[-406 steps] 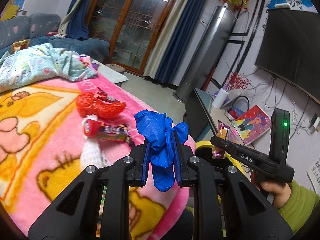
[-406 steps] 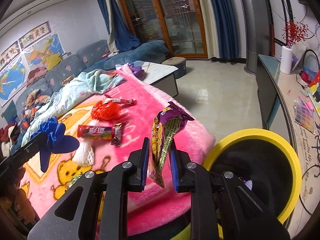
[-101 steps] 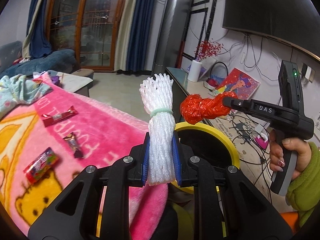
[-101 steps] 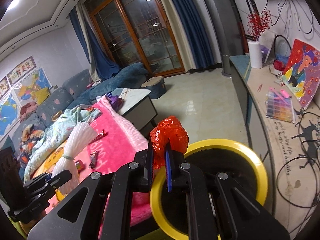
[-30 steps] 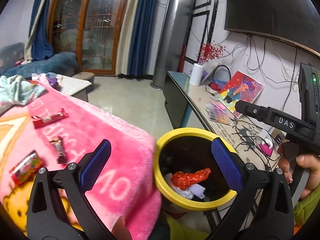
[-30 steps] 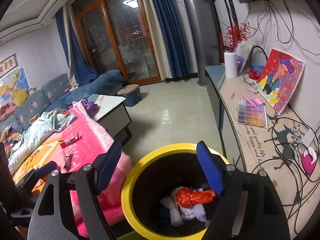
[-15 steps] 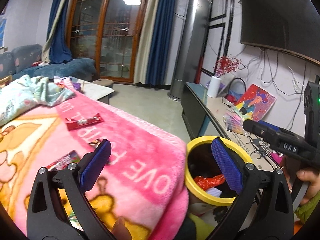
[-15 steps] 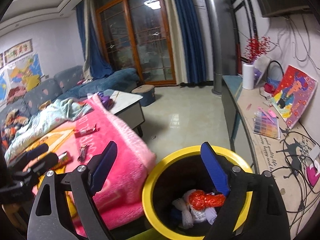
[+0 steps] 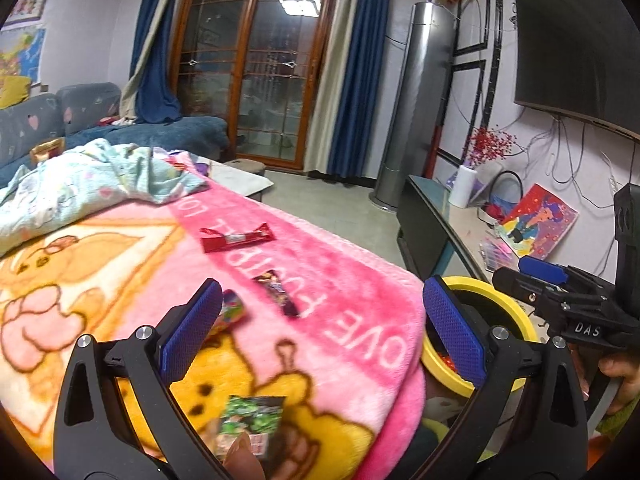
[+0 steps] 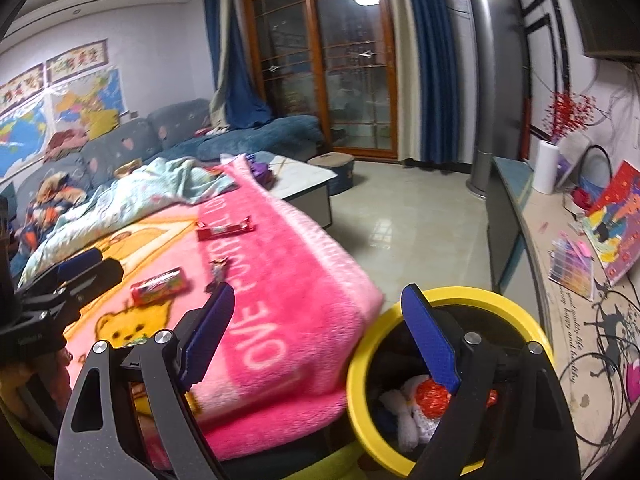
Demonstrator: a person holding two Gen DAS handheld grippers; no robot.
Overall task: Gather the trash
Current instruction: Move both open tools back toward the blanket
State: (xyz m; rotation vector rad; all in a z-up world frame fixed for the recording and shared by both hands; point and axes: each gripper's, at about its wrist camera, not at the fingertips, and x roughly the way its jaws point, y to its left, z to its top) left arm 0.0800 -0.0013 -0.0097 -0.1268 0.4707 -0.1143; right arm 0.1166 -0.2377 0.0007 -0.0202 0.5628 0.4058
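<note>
- Left gripper [image 9: 320, 328], right gripper [image 10: 316, 332]: jaws wide apart, empty.
- Green wrapper [image 9: 252, 420]: nearest on pink blanket [image 9: 360, 300]; light, crinkly; pinch an edge.
- Dark candy wrapper [image 9: 278, 292], red bar wrapper [image 9: 236, 236]: farther; thin, slippery.
- Yellow bin [image 10: 452, 296]: beside blanket.

A pink blanket [image 9: 352, 280] with a bear print spreads below and ahead of the claw. Farther ahead lies a crumpled pale quilt [image 9: 80, 184]; beyond it a blue sofa [image 10: 256, 136], glass doors [image 9: 256, 60], and what looks like a tall silver fan [image 9: 416, 96].
</note>
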